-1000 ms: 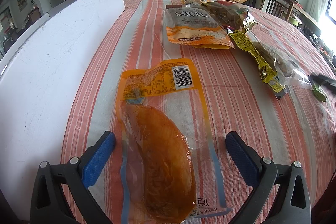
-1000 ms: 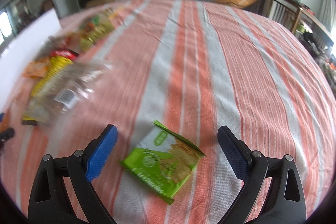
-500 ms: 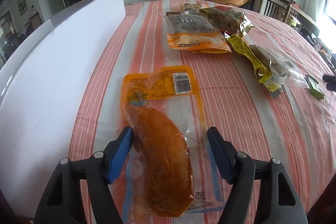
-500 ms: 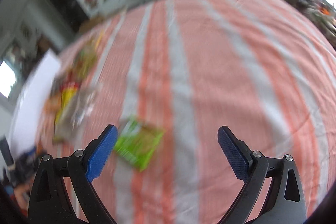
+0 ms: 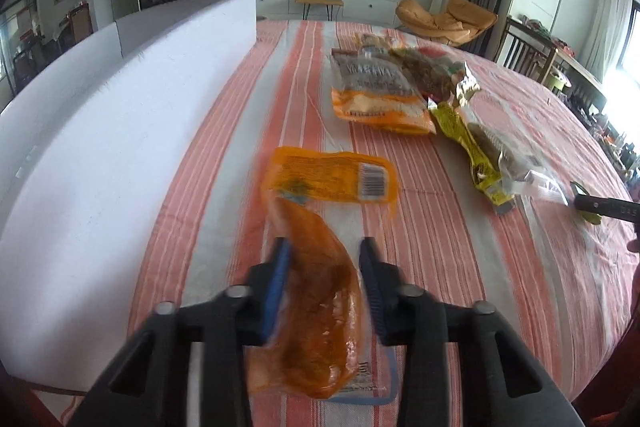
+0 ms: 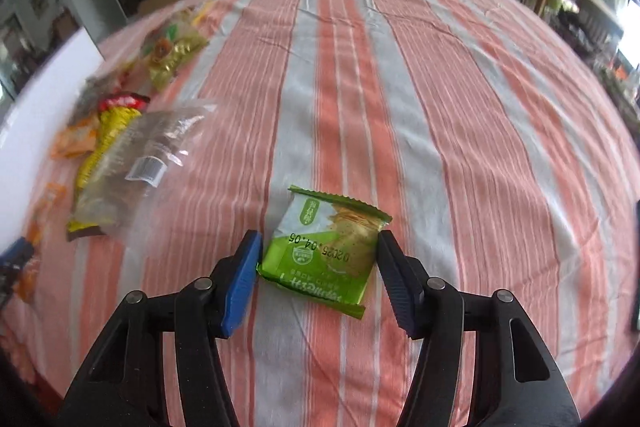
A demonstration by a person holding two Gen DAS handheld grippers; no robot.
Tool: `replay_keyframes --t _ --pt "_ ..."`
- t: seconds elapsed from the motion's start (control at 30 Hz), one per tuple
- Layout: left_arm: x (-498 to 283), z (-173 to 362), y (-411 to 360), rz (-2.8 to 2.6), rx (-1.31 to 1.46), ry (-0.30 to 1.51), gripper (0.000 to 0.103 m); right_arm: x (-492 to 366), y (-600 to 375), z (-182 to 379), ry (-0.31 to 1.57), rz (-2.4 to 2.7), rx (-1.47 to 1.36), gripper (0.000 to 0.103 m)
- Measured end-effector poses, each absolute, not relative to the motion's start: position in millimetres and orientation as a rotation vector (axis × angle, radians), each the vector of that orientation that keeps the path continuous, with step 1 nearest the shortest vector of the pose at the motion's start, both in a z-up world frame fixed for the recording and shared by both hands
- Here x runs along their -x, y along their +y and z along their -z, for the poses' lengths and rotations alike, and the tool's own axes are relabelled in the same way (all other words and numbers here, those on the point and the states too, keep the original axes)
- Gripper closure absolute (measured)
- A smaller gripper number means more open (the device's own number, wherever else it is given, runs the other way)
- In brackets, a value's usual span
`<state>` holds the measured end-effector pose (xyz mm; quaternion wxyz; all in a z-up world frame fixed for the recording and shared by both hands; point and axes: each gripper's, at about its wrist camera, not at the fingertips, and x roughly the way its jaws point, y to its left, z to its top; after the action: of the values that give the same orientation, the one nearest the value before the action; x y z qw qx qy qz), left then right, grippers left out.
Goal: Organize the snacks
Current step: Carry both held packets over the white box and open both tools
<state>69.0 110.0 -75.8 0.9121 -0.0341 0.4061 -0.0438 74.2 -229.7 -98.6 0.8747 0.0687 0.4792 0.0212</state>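
Observation:
My left gripper (image 5: 324,251) is shut on an orange chicken-snack packet (image 5: 320,291), which lifts off the striped tablecloth (image 5: 224,155). My right gripper (image 6: 318,247) has closed in around a green cracker packet (image 6: 328,259); its jaws stand at the packet's two sides, and the packet looks raised off the cloth. Contact on both pads is not certain. The left gripper's tip also shows at the far left of the right wrist view (image 6: 16,255).
A white box wall (image 5: 112,131) runs along the left. A pile of snack bags lies beyond: an orange bag (image 5: 376,91), a yellow packet (image 5: 468,143) and a clear bag (image 6: 140,155). The right gripper's tip (image 5: 608,209) shows at the right edge.
My left gripper closed on the orange packet and raised it. My right gripper swung back over the green packet and narrowed around it.

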Motion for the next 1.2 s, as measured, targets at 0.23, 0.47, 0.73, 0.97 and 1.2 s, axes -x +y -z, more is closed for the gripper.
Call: replay_keyframes --t 0.23,0.47,0.73,0.97,1.2 --pt "-72 80 123 0.151 0.173 0.877 0.103 -59 -250 79 0.939 -0.138 -0.356 0.042" --pt "-65 64 131 0.197 0.172 0.841 0.002 -57 -250 68 0.914 -0.187 -0.428 0.042" --pt "-66 93 90 0.241 -0.152 1.000 0.035 -52 -237 54 0.888 -0.232 -0.419 0.042" --pt "-67 83 108 0.247 0.080 0.963 0.058 -47 -230 34 0.857 -0.294 -0.470 0.042" --pt "-55 5 163 0.297 0.358 0.779 0.058 -57 -184 -6 0.842 -0.452 -0.478 0.042"
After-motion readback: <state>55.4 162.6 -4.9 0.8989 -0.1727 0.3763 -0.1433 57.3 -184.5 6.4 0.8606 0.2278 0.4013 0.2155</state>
